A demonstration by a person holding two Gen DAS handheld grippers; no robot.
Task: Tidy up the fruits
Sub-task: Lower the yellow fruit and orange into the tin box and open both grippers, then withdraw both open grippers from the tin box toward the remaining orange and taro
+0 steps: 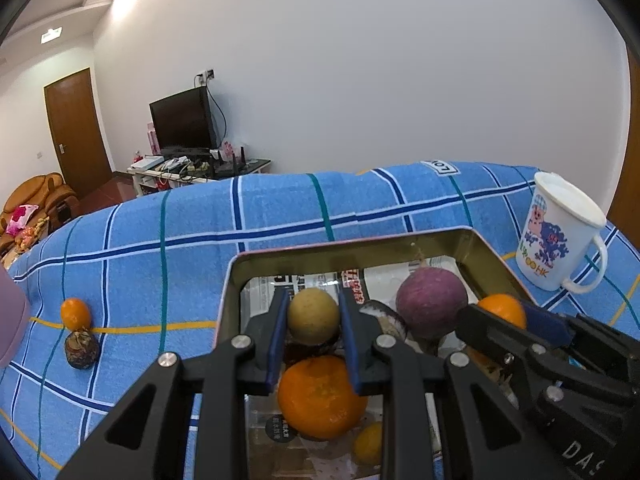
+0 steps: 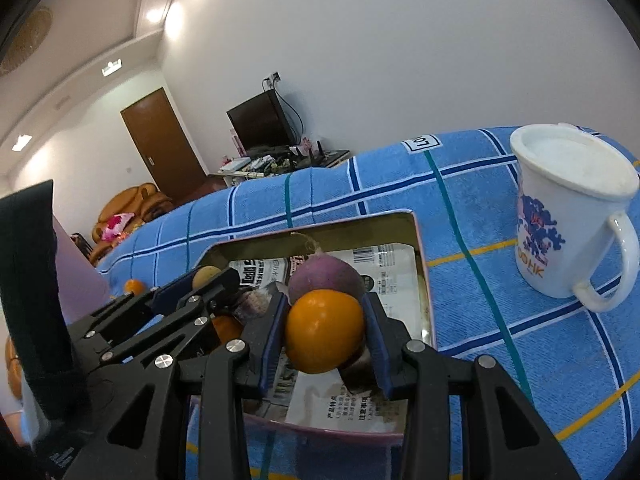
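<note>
A metal tin [image 1: 360, 246] lined with newspaper sits on the blue checked cloth. My left gripper [image 1: 313, 316] is shut on a tan round fruit [image 1: 313, 314] over the tin, above a large orange [image 1: 322, 396] and a small yellow fruit [image 1: 369, 442]. A purple round fruit [image 1: 431, 304] lies at the tin's back right. My right gripper [image 2: 325, 330] is shut on an orange [image 2: 325, 330] above the tin [image 2: 424, 264], just in front of the purple fruit [image 2: 326, 276]. The right gripper also shows in the left wrist view [image 1: 516, 326].
A small orange [image 1: 75, 313] and a dark brown fruit [image 1: 81, 350] lie on the cloth left of the tin. A white printed mug [image 2: 572, 208] stands right of the tin; it also shows in the left wrist view [image 1: 560, 236]. A pink object [image 1: 12, 320] is at the left edge.
</note>
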